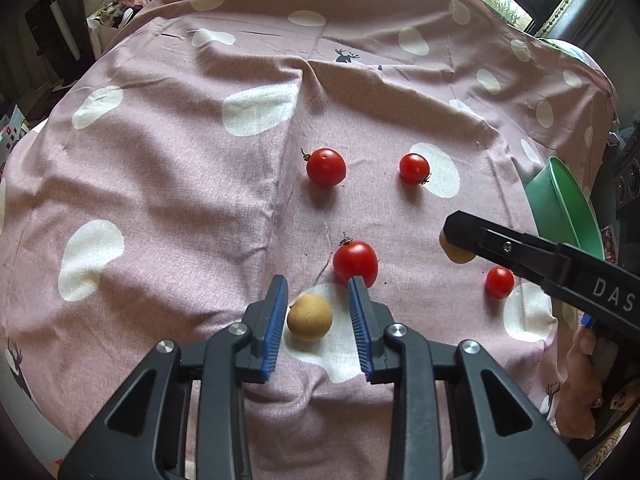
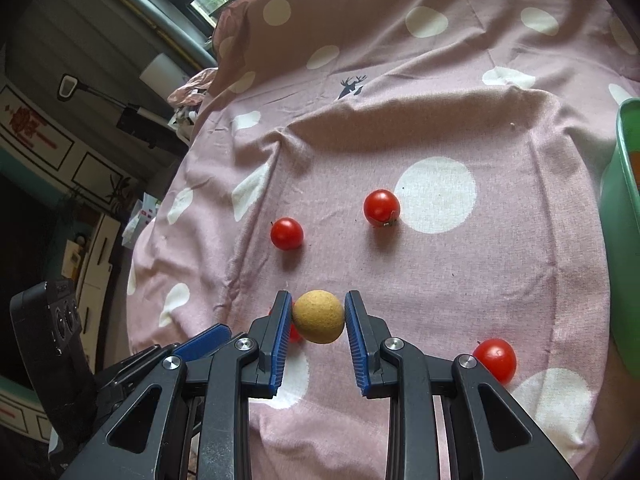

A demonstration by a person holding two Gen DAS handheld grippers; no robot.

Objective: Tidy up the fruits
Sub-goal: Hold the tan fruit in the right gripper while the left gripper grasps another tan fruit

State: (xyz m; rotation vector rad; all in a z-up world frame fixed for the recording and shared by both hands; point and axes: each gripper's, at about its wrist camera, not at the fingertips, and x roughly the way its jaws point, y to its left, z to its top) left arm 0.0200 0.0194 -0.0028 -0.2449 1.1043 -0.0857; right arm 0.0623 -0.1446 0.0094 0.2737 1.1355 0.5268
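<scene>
A pink spotted cloth [image 1: 160, 184] carries several red cherry tomatoes [image 1: 326, 167] [image 1: 414, 168] [image 1: 355, 263] [image 1: 499, 281] and two round tan fruits. One tan fruit [image 1: 309, 317] lies on the cloth between the jaws of my left gripper [image 1: 317, 284]. The jaws are open, with a gap showing at the right pad. My right gripper [image 2: 318, 296] is shut on the other tan fruit [image 2: 319, 316], both blue pads pressing its sides. In the left wrist view this right gripper [image 1: 456, 240] reaches in from the right and half hides its fruit [image 1: 456, 256].
A green bowl [image 1: 560, 208] [image 2: 624, 240] stands at the cloth's right edge. Tomatoes [image 2: 287, 233] [image 2: 381, 207] [image 2: 495, 360] lie ahead of and beside the right gripper. A hand [image 1: 580, 392] grips the right tool. Furniture and clutter lie beyond the cloth's left edge.
</scene>
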